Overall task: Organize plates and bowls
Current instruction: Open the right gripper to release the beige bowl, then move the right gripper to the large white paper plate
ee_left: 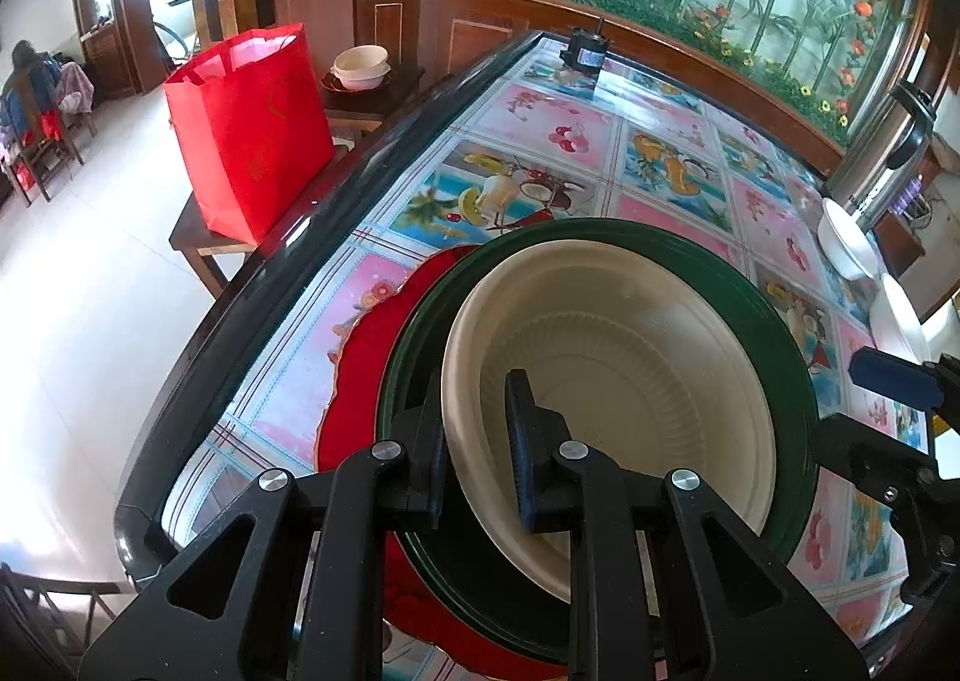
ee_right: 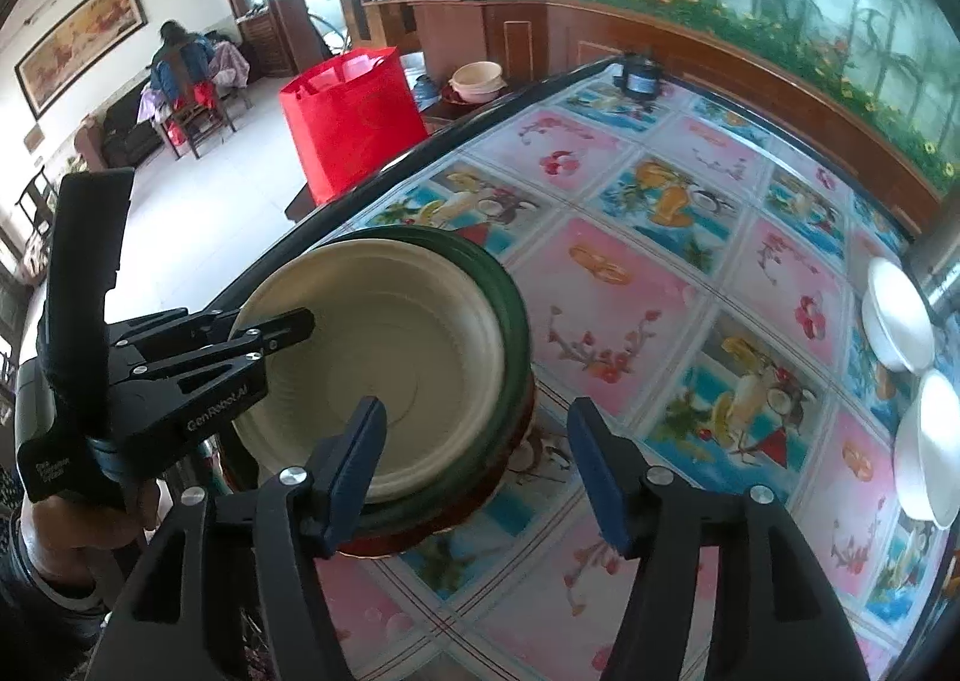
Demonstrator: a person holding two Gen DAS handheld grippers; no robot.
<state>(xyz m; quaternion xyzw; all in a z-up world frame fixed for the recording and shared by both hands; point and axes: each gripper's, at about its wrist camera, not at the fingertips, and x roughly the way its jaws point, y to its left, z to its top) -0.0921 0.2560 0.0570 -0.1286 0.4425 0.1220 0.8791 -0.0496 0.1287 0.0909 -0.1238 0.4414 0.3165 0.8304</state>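
While one cream bowl (ee_right: 384, 363) tops two plates (ee_right: 510, 321), two white bowls (ee_right: 897, 318) sit apart.

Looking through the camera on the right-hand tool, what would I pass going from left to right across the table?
Left gripper clamped on the cream bowl → green plate under it → right gripper, open → two white bowls.

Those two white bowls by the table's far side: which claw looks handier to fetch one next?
Probably the right claw: it is open, empty and nearer the white bowls. The left claw is clamped on the cream bowl.
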